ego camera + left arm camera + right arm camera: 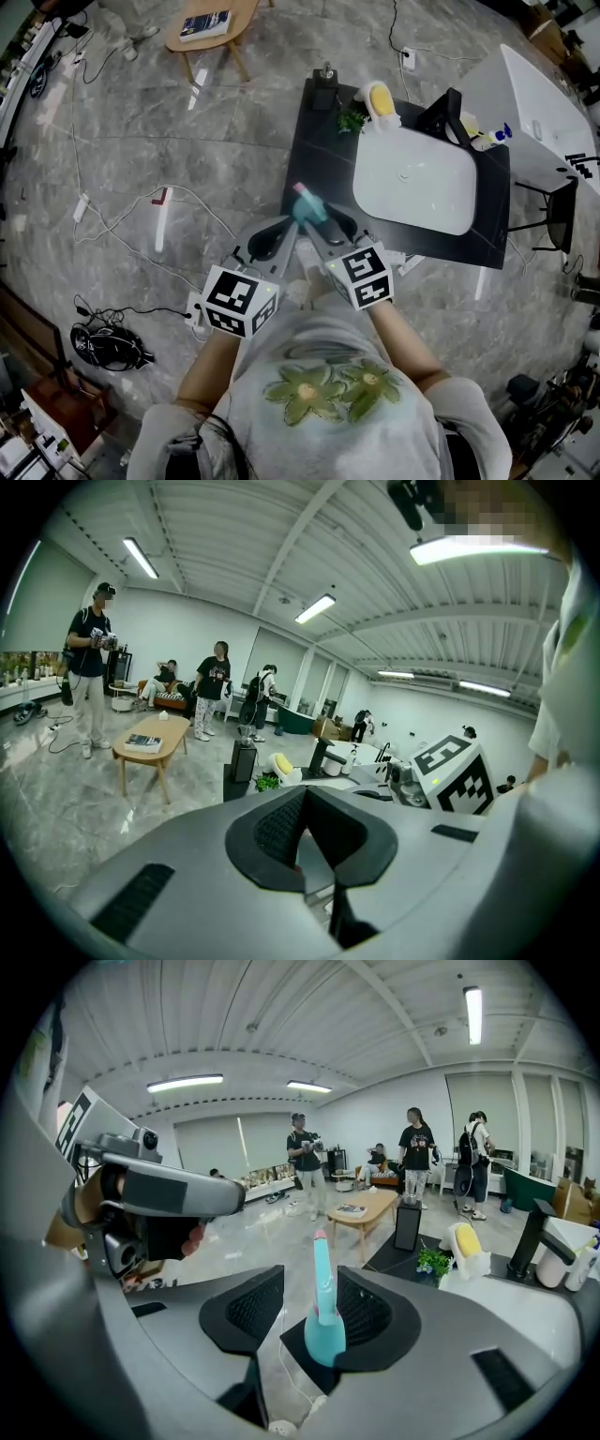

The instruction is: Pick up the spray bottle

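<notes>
The person wears a pale grey short-sleeved T-shirt (328,412) printed across the chest with two green flowers with yellow centres (333,389). The left hand-held gripper (278,228) and the right hand-held gripper (317,223) look alike. Each has a smooth light-grey shell that widens towards the jaws. Their black pads (279,827) have a fine ribbed texture and sit in rounded black surrounds, and narrow black slots are set into the shell on either side. Each carries a marker cube (240,300) of white faces printed with bold black square patterns.
</notes>
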